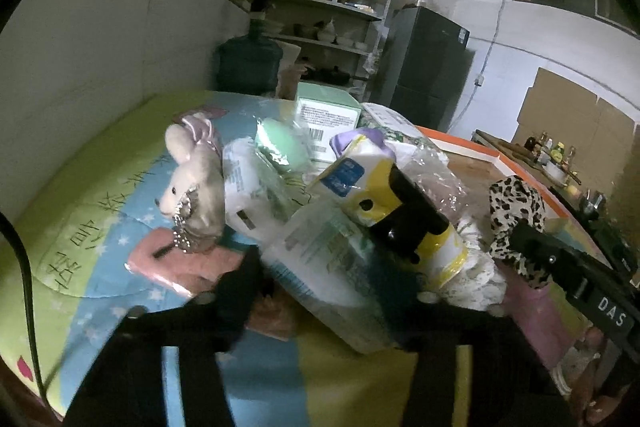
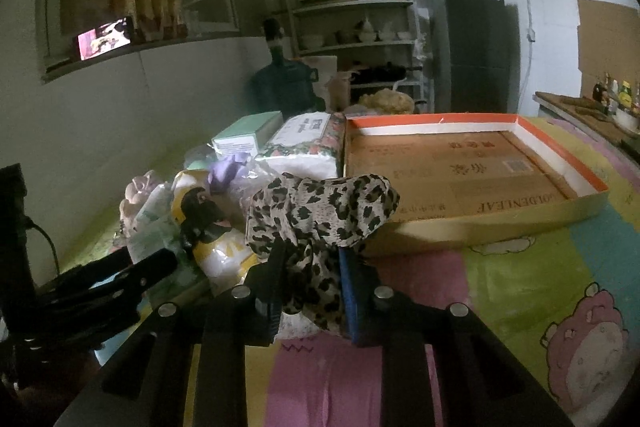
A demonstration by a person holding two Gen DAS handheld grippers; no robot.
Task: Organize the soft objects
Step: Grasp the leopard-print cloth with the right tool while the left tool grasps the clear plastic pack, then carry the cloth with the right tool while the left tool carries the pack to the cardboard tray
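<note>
right tool [image 2: 310, 267] pinches leopard cloth [image 2: 320, 211] between its fingers; left tool [image 1: 332, 267] clamps a tissue pack [image 1: 324, 259].

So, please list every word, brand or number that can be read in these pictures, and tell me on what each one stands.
"DAS": white letters on the right gripper, seen from the left wrist view.
"GOLDENLEAF": upside down on the near wall of the cardboard tray.
Large handwritten Chinese characters on the tablecloth: I cannot read them.
Printed label on the green box: too blurred.
Chinese print on the tray floor: too blurred.
</note>
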